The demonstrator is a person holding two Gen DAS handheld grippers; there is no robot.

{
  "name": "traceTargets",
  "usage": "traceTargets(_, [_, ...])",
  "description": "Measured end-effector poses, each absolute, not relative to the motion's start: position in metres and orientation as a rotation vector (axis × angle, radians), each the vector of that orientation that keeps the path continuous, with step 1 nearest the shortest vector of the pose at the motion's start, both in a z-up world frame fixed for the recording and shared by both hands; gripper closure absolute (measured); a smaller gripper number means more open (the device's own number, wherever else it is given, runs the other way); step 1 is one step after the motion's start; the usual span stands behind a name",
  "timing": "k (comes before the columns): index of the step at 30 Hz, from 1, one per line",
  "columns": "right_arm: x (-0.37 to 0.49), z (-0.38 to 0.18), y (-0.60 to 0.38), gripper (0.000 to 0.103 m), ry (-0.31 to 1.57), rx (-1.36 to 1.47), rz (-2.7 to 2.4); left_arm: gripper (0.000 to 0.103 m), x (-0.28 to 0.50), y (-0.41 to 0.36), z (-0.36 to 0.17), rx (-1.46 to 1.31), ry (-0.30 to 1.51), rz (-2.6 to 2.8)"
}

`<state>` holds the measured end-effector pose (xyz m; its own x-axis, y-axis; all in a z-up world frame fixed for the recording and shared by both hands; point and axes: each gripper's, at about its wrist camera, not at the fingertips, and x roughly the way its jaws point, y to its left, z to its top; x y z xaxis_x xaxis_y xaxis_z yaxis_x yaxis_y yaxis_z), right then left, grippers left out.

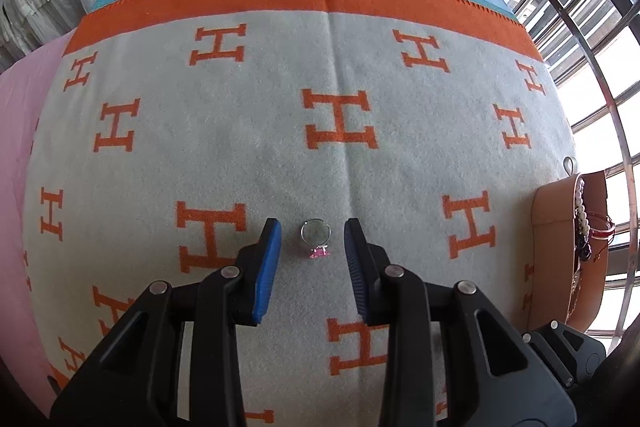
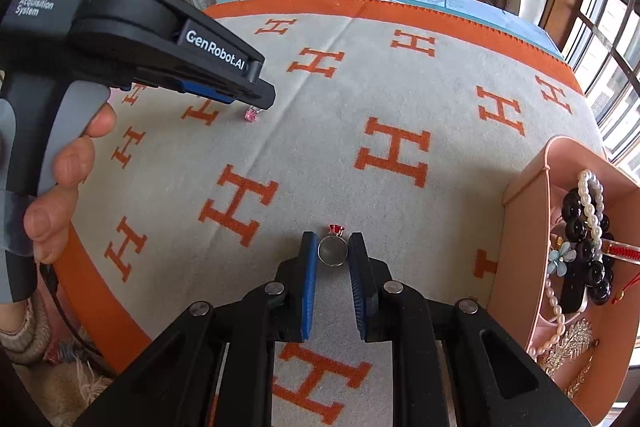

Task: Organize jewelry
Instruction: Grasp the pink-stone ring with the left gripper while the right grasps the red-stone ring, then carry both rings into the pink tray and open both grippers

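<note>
The left gripper (image 1: 313,241) has its jaws spread around a pink-stone ring (image 1: 316,238) lying on the blanket (image 1: 248,115). The right gripper (image 2: 333,251) pinches the red-stone ring (image 2: 332,247) by its band. Both rings look tiny, stiff and slippery; grip the band, not the stone. The pink tray (image 2: 524,227) waits just right.

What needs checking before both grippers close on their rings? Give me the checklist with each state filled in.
1. Pink-stone ring centred between the left gripper fingers: ok.
2. Left jaws open wider than the band: ok.
3. Red-stone ring between the right gripper fingers: ok.
4. Right pads touching the band: cannot tell, they sit very close.
5. Rings lying flat on the blanket, nothing tangled: ok.
6. Free space in the pink jewelry box: cannot tell; the visible part is crowded.
</note>
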<state>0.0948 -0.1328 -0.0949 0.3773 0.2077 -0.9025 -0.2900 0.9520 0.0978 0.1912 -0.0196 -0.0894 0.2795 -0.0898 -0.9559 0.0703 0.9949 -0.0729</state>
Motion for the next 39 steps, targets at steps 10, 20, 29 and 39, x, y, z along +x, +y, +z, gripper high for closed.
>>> traceTargets(10, [0.085,-0.071,-0.150,0.087,1.088,-0.015,0.338,0.074,0.199,-0.037,-0.098,0.083,1.305,-0.052])
traceTargets(20, [0.078,-0.060,-0.163,0.087,1.070,0.033,0.335,0.075,0.198,-0.028,-0.098,-0.012,1.321,-0.056])
traceTargets(29, [0.075,-0.055,-0.175,0.087,1.056,0.070,0.322,0.089,0.196,-0.025,-0.098,-0.024,1.320,-0.044])
traceTargets(39, [0.064,-0.019,-0.222,0.087,0.963,0.159,0.251,0.089,0.176,-0.059,-0.060,-0.035,1.271,-0.185])
